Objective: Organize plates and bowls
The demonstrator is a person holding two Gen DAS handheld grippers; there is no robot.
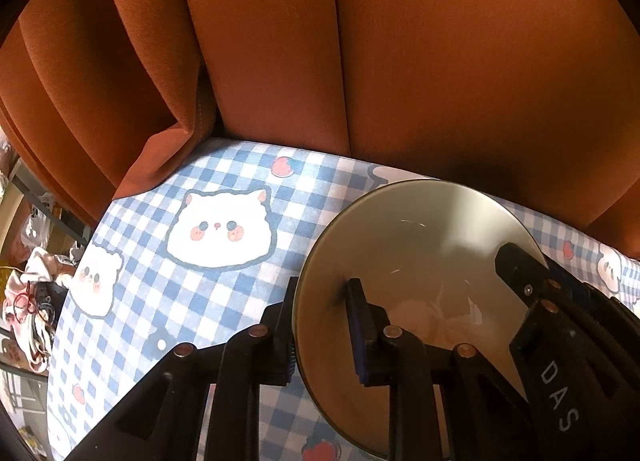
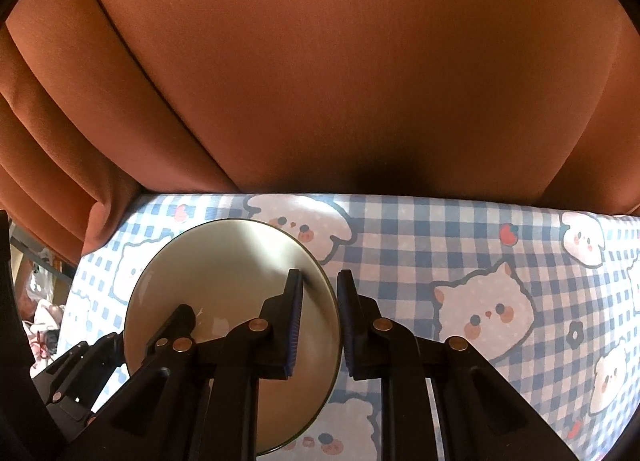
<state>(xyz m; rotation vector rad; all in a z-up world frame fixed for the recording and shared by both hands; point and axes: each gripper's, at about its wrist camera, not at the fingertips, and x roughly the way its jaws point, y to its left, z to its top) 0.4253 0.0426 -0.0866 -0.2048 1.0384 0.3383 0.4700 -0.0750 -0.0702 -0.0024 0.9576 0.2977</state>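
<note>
A cream bowl with a thin dark rim sits on the blue-checked tablecloth. My left gripper is shut on the bowl's left rim, with one finger outside the wall and one inside. On the opposite rim my right gripper is shut the same way. Each gripper also shows in the other's view: the right gripper at the bowl's far side and the left gripper at its left edge. A faint pink mark lies on the bowl's bottom.
An orange curtain hangs in folds right behind the table's far edge. The table's left edge drops off to clutter and cloth below. Cartoon animal prints cover the tablecloth to the right.
</note>
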